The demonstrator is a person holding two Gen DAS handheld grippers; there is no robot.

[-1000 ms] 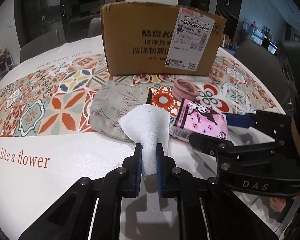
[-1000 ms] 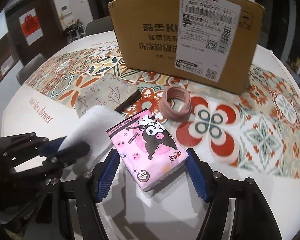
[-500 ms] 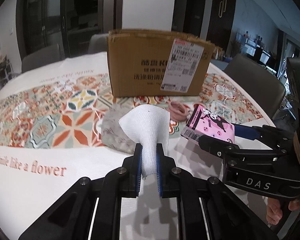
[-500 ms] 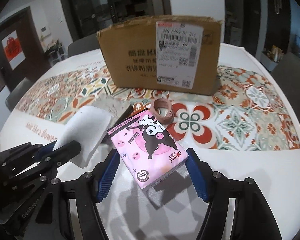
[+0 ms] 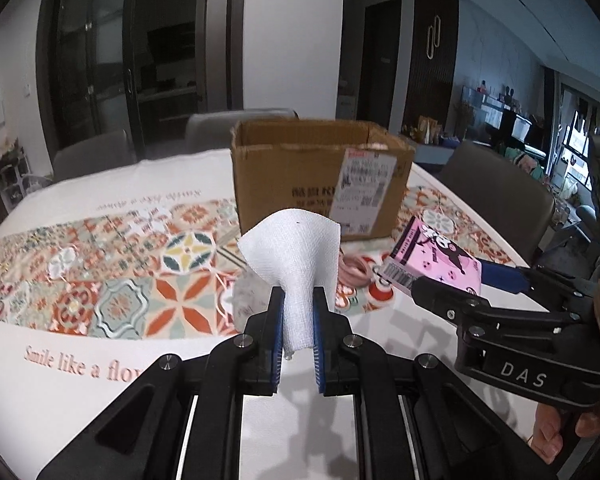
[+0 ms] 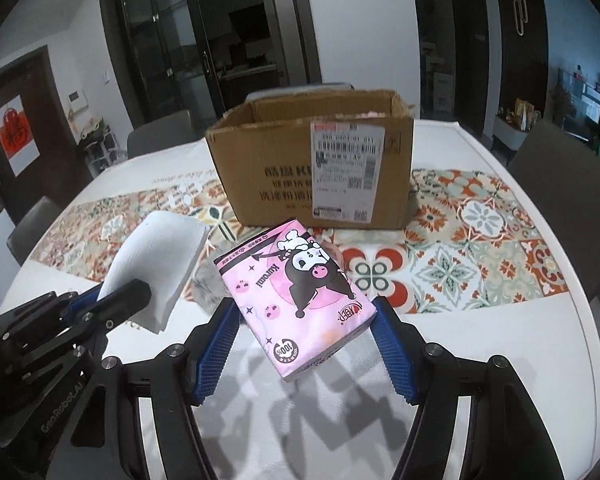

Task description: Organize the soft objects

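The white cloth [image 5: 296, 256] is pinched between the blue pads of the left gripper [image 5: 298, 332], its free end fanning upward above the table [image 5: 80, 400]. Just to its right, the pink tissue pack [image 6: 294, 296] is held in the air, clamped across its width by the right gripper [image 6: 304, 344]. The pack bears a black-and-white cartoon figure, the word "Kuromi" and a round "100%" mark; a barcode shows on its end in the left view. The right gripper's body reads "DAS". Beyond both stands an open cardboard box [image 6: 312, 164] with a white shipping label [image 6: 346, 170] and dark Chinese print too blurred to read. Pink hair ties [image 5: 354, 270] lie on the patterned tablecloth [image 5: 120, 280], whose border reads "Smile like a flo…".
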